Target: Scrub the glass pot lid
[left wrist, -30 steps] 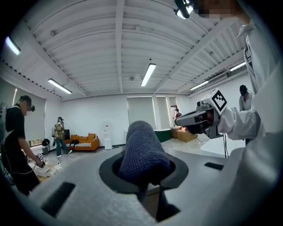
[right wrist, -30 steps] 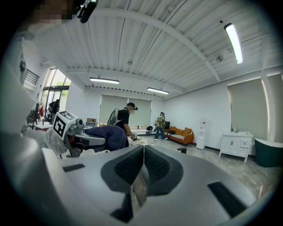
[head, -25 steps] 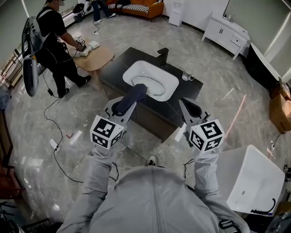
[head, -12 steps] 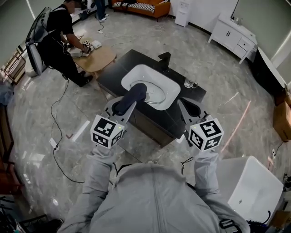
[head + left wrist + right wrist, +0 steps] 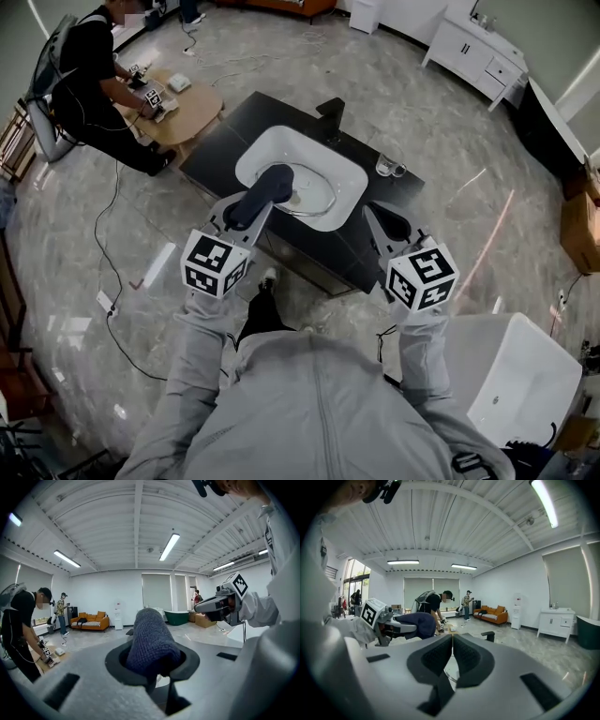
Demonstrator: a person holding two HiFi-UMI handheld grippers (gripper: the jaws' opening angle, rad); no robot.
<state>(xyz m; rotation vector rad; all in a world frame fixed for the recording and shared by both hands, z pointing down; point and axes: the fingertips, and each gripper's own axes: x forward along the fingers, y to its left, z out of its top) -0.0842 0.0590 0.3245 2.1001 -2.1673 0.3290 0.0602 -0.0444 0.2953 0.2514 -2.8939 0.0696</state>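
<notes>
Left gripper [image 5: 152, 663] pinching dark knit scrubbing cloth [image 5: 151, 637]. Right gripper [image 5: 452, 656] pressed together, empty. Glass pot lid [image 5: 314, 195] lies in white sink [image 5: 255, 150] ahead. Looks like approach step. Next: lower cloth onto lid, probably spread right jaws to steady it.

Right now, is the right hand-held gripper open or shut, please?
Shut: the grey right hand-held gripper has its jaws pressed together, with nothing between them.
</notes>
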